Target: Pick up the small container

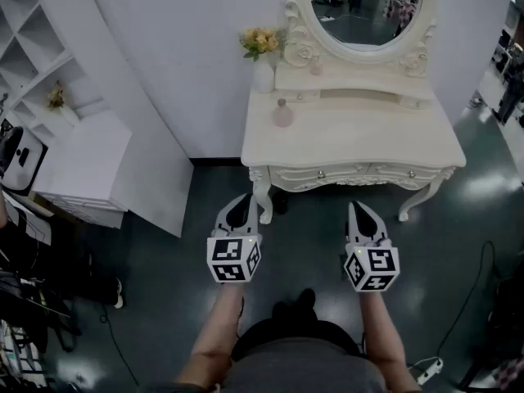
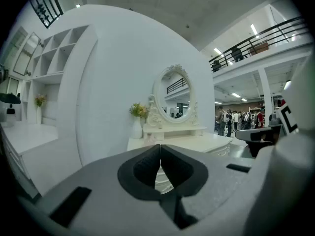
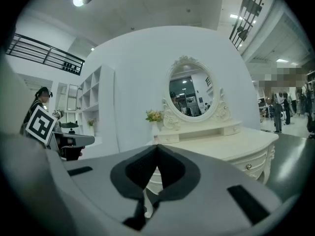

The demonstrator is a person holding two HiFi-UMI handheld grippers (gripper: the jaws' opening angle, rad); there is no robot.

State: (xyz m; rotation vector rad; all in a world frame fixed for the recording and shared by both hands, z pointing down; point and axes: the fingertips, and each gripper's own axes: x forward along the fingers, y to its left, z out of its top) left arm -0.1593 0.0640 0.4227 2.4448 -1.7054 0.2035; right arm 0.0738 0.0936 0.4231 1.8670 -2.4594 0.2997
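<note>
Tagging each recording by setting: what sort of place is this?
Probably a mock bedroom corner inside a large hall: a cream carved dressing table with oval mirror, white open shelving, and a railed upper gallery beyond.

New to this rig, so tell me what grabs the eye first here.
An ornate cream dressing table with an oval mirror stands against the white wall, with yellow flowers on its left side. Nearer, the left tool and right tool are held side by side over the dark floor, both shut and empty.
</note>
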